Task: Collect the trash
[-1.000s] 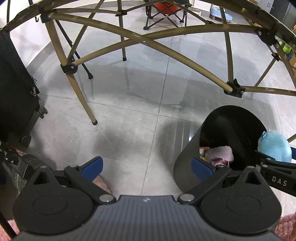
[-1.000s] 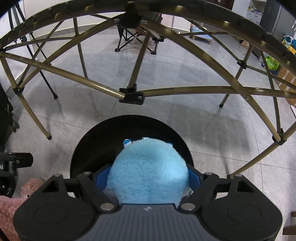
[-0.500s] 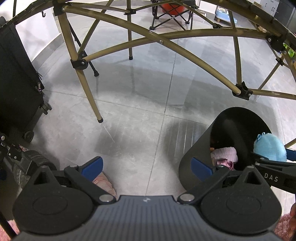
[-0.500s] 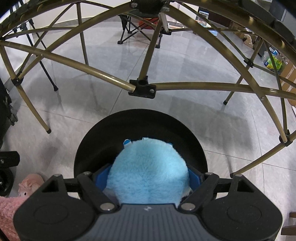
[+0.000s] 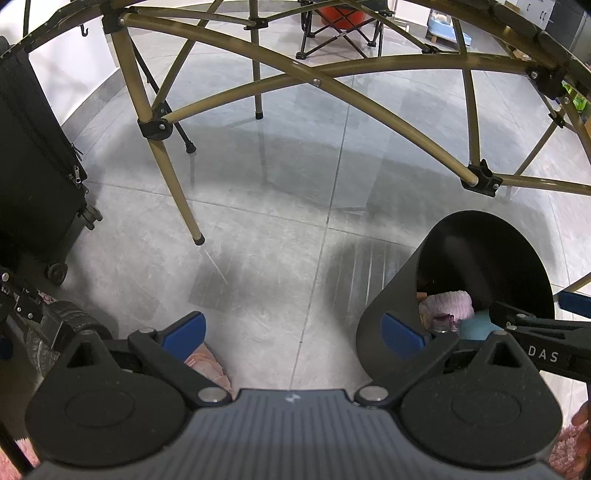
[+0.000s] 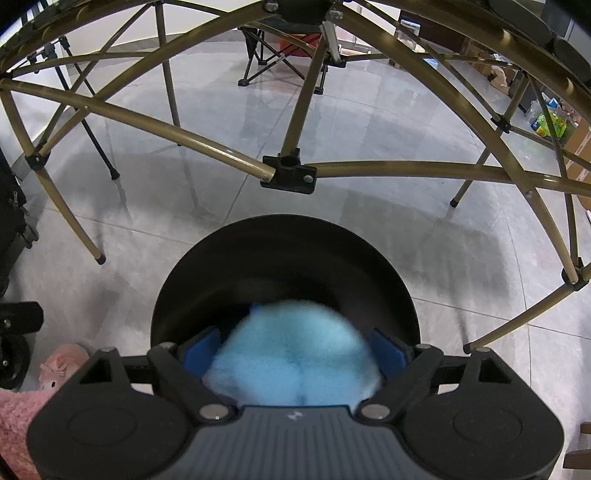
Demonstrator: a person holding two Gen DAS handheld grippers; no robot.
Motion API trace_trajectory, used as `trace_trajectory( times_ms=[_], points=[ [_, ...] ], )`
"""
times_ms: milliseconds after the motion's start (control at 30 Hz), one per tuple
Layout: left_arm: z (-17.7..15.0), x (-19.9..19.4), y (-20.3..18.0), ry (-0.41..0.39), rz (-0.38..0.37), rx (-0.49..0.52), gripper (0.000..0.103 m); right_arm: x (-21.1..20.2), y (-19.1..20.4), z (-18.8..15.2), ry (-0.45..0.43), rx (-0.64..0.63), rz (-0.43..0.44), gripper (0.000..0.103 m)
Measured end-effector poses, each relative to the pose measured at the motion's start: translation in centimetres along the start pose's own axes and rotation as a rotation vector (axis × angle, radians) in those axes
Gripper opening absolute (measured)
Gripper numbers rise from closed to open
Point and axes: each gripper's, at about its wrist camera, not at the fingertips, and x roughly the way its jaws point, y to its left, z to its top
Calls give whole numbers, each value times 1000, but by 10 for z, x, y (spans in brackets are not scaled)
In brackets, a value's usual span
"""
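A black round bin (image 6: 284,258) stands on the grey floor; in the left wrist view it (image 5: 484,266) is at the right. My right gripper (image 6: 293,350) is over its mouth with its jaws spread open. A fluffy blue plush (image 6: 291,362) is blurred between them, dropping into the bin; in the left wrist view it (image 5: 476,326) lies low inside next to a pink cloth item (image 5: 448,304). My left gripper (image 5: 291,332) is open and empty above the floor, left of the bin.
A folding table frame with gold legs (image 5: 173,188) arches over the area. A black wheeled case (image 5: 33,173) stands at the left. A small pink plush (image 6: 62,365) lies on the floor left of the bin. A folding chair (image 5: 340,26) stands far back.
My right gripper's jaws have opened and the blue plush has left them, dropping down into the bin. The left gripper stayed open and shifted slightly.
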Motion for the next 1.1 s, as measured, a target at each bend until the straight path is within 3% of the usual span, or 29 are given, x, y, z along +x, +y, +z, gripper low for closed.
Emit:
trace_trajectory(
  times_ms=[33, 333, 600, 767, 1100],
  points=[
    [0, 0, -1, -1, -1, 1, 103, 0, -1, 0, -2, 6, -1, 103],
    [-4, -9, -3, -38, -2, 24, 103, -9, -10, -3, -18, 42, 19, 103],
    [-17, -53, -14, -134, -37, 62, 103, -52, -26, -22, -88, 66, 18, 103],
    [-36, -94, -22, -218, -69, 100, 103, -91, -34, -50, -140, 117, 40, 103],
    [-98, -142, -26, -227, -141, 180, 103, -177, -36, -122, -228, 92, 70, 103]
  ],
)
